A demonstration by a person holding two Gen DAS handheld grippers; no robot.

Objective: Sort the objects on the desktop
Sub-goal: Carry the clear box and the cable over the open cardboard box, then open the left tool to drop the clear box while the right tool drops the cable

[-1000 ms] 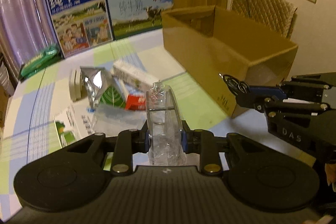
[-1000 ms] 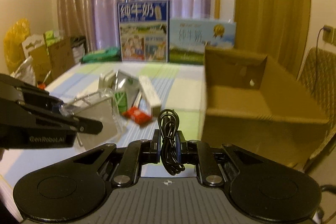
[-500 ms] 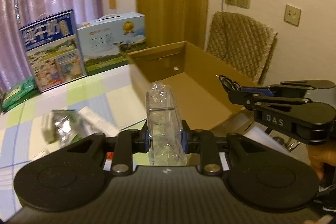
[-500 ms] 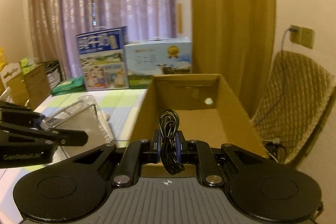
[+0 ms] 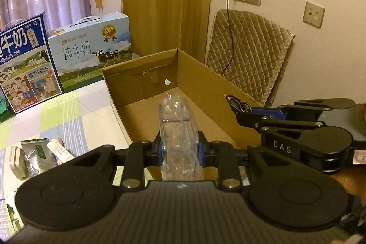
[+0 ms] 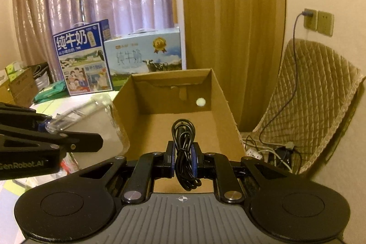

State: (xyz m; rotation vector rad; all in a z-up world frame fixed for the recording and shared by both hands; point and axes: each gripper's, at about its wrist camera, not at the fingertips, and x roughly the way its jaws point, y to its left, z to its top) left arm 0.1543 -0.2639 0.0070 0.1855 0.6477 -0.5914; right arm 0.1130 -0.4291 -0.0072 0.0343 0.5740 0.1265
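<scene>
Two handheld grippers are hovering side by side over the near end of an open cardboard box (image 6: 173,129) sitting on a table with a checked cloth (image 5: 75,111). The left gripper (image 5: 179,150) is clamping a crumpled clear plastic package (image 5: 178,129) between its blue pads, with the package jutting forward above the box floor. The right gripper (image 6: 183,158) is pinching a coiled black cable (image 6: 184,152), its loops sticking up past the fingertips and hanging down below them. The box interior is lying bare and wide, with walls rising on all sides and a small round hole in the far wall. Left of the box, small packets (image 5: 39,152) are lying on the cloth, apart from its wall. Two milk cartons (image 6: 119,58) are standing at the table's far edge. A quilted chair (image 6: 308,111) is sitting just beyond the box's right wall.
</scene>
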